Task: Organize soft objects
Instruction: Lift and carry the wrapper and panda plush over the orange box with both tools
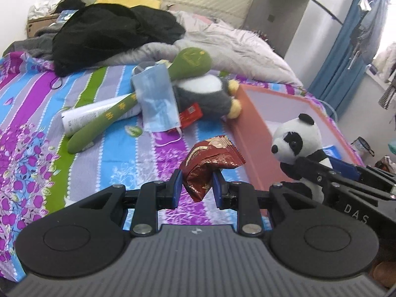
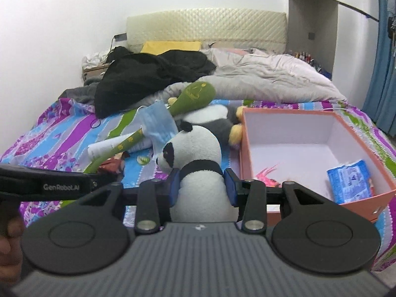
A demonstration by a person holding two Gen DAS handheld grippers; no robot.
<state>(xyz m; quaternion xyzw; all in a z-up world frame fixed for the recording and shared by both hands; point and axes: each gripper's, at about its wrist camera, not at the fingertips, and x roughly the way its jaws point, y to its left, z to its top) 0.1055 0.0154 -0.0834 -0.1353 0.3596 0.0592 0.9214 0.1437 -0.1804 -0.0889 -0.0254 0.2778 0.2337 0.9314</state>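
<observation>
My left gripper (image 1: 197, 185) is shut on a dark red foil packet (image 1: 210, 163) and holds it above the striped bedsheet. My right gripper (image 2: 201, 185) is shut on a panda plush (image 2: 198, 163), upright, left of the open orange box (image 2: 292, 113); the panda also shows in the left wrist view (image 1: 294, 143) by the box (image 1: 250, 133). A grey penguin plush (image 1: 210, 96), a green plush stick (image 1: 111, 116), a blue face mask (image 1: 156, 96) and a white tube (image 1: 91, 116) lie in a pile on the bed.
The box holds a blue tissue pack (image 2: 351, 180) and a pink item (image 2: 267, 175). A black garment (image 1: 111, 32) and a grey-white duvet (image 2: 272, 79) lie toward the headboard. A small red packet (image 1: 190, 116) lies beside the penguin.
</observation>
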